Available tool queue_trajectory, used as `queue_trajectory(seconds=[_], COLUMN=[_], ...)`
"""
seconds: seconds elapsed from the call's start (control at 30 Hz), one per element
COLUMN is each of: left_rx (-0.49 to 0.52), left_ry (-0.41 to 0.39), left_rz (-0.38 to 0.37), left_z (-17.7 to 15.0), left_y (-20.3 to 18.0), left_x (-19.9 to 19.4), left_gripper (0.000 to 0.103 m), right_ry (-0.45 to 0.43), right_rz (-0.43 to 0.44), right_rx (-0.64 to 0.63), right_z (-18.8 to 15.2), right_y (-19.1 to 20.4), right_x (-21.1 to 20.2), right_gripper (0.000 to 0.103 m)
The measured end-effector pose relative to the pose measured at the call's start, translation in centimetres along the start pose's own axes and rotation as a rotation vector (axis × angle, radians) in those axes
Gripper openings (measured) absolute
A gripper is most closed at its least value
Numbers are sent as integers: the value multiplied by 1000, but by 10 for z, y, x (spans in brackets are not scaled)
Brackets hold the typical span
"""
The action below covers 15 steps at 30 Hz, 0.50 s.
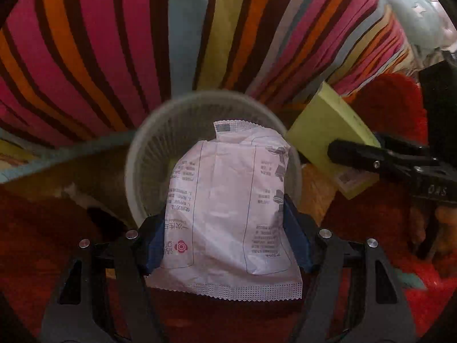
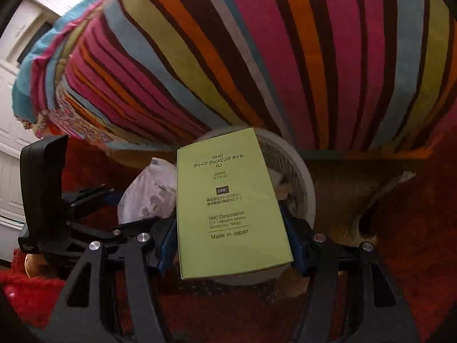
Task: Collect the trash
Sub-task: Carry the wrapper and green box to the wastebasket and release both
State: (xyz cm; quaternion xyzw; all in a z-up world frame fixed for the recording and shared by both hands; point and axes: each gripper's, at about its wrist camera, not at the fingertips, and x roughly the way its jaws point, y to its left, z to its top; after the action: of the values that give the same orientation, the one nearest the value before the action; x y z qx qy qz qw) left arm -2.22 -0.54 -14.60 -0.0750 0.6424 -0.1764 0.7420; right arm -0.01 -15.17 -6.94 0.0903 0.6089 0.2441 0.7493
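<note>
My left gripper [image 1: 225, 228] is shut on a white printed sachet [image 1: 228, 200] and holds it over the white slatted trash basket [image 1: 148, 143]. My right gripper [image 2: 228, 237] is shut on a yellow-green DHC box [image 2: 228, 200] and holds it over the same basket [image 2: 300, 180]. The box also shows in the left wrist view [image 1: 322, 125], at the right of the basket, with the right gripper [image 1: 351, 154] on it. The sachet [image 2: 148, 194] and the left gripper [image 2: 137, 217] show at the left in the right wrist view.
A bed with a bright striped cover [image 1: 142, 43] rises right behind the basket. Red shaggy carpet [image 1: 400, 100] covers the floor around it. White cabinet doors [image 2: 11, 100] stand at the far left in the right wrist view.
</note>
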Motion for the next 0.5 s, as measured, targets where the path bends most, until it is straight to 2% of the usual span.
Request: queue_trajectory(seconds=[0.17, 0.33, 0.5], left_rx=[-15, -25, -13], left_ry=[20, 13, 4], left_rz=[61, 96, 108], left_z=[4, 2, 2], left_y=[-4, 0, 0], left_x=[8, 7, 5], left_gripper=[72, 89, 92], right_ry=[12, 27, 19], right_rz=[-66, -86, -85], right_rx=[-64, -62, -25], right_z=[4, -1, -10], right_y=[12, 11, -2], right_x=[10, 17, 14], right_gripper=[61, 70, 71])
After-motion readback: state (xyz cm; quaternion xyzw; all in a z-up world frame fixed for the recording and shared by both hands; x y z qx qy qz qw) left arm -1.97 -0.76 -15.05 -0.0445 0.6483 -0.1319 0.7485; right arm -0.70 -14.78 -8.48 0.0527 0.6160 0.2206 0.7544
